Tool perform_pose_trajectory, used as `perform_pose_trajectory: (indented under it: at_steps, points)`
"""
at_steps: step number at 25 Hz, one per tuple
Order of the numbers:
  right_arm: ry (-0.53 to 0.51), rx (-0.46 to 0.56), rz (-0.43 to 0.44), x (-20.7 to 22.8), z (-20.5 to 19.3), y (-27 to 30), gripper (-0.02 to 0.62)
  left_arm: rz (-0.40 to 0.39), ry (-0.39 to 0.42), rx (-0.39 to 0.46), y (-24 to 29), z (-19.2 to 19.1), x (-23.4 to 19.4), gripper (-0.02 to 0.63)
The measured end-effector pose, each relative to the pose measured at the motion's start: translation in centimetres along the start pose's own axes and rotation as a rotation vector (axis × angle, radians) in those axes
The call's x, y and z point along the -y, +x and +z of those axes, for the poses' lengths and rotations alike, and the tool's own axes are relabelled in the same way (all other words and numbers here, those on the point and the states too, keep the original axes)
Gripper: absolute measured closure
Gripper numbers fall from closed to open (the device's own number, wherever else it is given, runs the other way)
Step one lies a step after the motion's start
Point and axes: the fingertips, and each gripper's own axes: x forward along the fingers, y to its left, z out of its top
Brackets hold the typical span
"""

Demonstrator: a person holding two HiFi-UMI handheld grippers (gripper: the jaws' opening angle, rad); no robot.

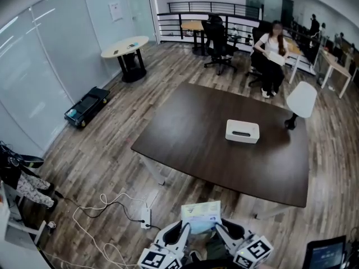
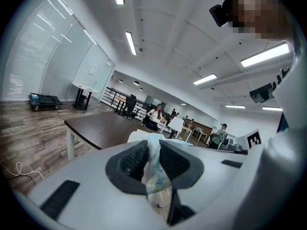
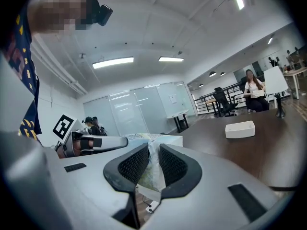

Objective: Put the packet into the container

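Both left tool [image 2: 152,163] and right tool [image 3: 153,163] pinch the packet [image 1: 201,214], jaws narrowed.

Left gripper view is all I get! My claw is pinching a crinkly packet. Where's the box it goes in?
Observer: The white rectangular container sits on the dark brown table, right of its middle and far ahead of you.
Operator: Is my other claw helping?
Observer: Yes. The right claw has its ribbed pads pressed on the pale crinkly plastic packet too, at the opposite edge.
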Motion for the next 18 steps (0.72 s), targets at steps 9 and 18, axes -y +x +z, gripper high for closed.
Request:
perform_pose_trajectory:
  at_steps: [9,18]
  points:
    - [0.019,0.011,0.003,7.3,5.0,2.8,0.515,-0.007,0.023,0.019,8.6,4.1,0.5,0.54]
    - [0.027,0.031,-0.028,14.6,7.4,2.5,0.514,-0.04,0.041,-0.015,16.1,5.3,2.7,0.54]
